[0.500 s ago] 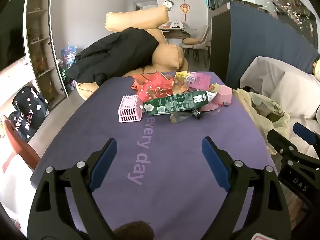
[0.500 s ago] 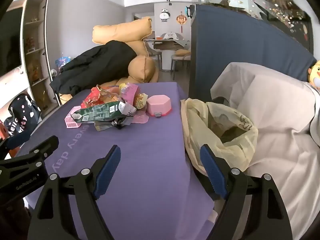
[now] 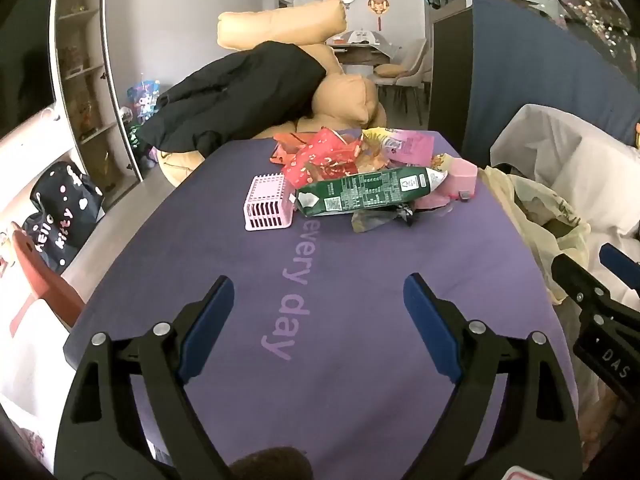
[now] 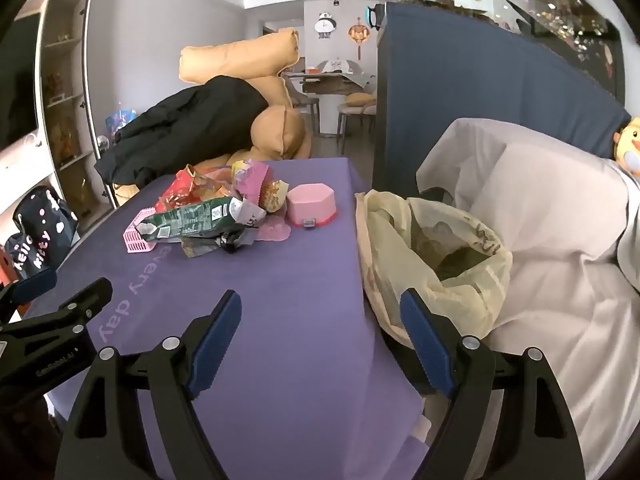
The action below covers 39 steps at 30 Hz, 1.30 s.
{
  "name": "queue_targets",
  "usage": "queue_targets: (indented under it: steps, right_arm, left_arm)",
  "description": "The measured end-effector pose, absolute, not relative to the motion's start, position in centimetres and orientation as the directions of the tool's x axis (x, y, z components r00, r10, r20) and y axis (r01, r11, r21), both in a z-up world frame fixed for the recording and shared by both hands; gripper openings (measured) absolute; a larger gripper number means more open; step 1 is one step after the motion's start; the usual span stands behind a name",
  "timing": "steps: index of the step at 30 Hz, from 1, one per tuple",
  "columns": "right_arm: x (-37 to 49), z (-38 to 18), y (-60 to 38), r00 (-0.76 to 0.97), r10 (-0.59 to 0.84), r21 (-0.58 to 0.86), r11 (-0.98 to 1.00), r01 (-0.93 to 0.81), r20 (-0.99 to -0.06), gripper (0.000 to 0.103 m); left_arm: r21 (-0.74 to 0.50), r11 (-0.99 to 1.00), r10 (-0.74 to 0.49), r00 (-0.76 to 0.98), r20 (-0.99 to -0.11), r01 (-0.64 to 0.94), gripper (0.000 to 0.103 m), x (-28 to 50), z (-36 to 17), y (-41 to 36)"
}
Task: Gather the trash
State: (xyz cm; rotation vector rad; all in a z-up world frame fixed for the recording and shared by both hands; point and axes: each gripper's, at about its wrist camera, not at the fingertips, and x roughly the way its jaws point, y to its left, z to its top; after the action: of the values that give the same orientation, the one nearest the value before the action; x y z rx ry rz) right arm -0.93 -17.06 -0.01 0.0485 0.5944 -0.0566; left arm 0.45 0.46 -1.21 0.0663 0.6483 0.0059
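While both grippers hover wide open and empty, the purple surface carries a trash pile well ahead of the left gripper; the yellow bag hangs beside the right gripper.

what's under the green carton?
The green carton lies atop the pile: crumpled dark wrapper pokes out below, red wrappers behind. Anything directly beneath is covered.

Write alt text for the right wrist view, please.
The right hand-held gripper hangs open and empty over a purple table. Beyond it lies a pile of snack wrappers, next to a pink box. An open yellowish plastic bag sits at the table's right edge.
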Motion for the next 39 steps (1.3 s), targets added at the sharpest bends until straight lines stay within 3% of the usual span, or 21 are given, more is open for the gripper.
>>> queue_targets:
  steps: [17, 39]
  right_arm:
    - [0.3, -0.3, -18.0, 0.819, -0.018, 0.091, 0.992, 0.086, -0.574, 0.078]
    - [0.0, 0.1, -17.4, 0.831, -0.035, 0.062, 0.995, 0.083, -0.555, 0.078]
  left_arm:
    - [0.072, 0.997, 0.024, 0.792, -0.610, 0.025, 0.083, 1.6, -0.7, 0.4]
    - [0.044, 0.999, 0.025, 0.803, -0.595, 0.002, 0.083, 1.0, -0.5, 1.3]
